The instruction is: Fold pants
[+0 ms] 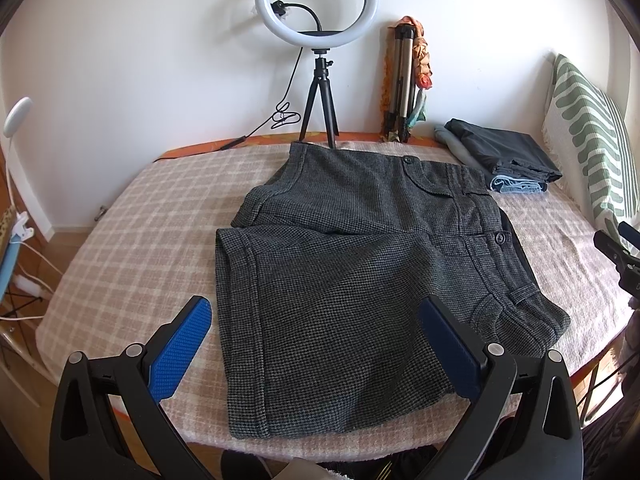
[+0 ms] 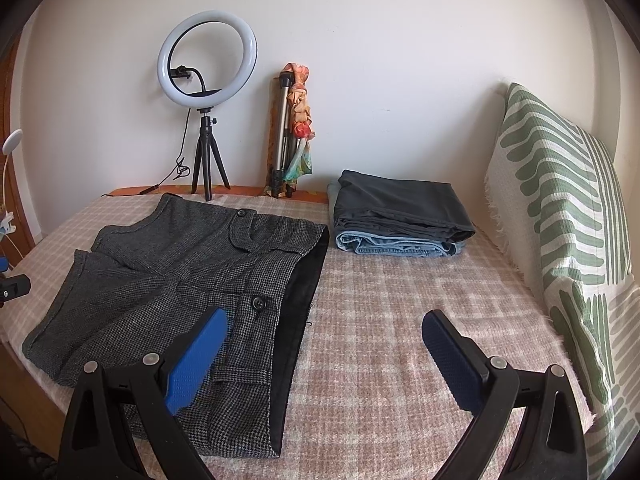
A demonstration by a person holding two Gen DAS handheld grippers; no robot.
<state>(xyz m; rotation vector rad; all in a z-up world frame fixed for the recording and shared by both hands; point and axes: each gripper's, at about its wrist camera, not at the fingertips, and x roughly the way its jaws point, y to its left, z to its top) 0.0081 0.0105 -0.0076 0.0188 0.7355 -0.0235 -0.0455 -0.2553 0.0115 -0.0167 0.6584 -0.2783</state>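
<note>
L tool (image 1: 312, 344) wide | R tool (image 2: 324, 344) wide | grey pants (image 1: 360, 264) flat on bed (image 1: 140, 208)

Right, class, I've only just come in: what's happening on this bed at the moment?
A person holds a two-finger tool in each hand over grey houndstooth wool pants spread flat, unfolded, on a pink checked blanket. The left tool and right tool both hang open, gripping nothing. A stack of folded dark and denim clothes sits near the wall, beside a white ring light.
</note>
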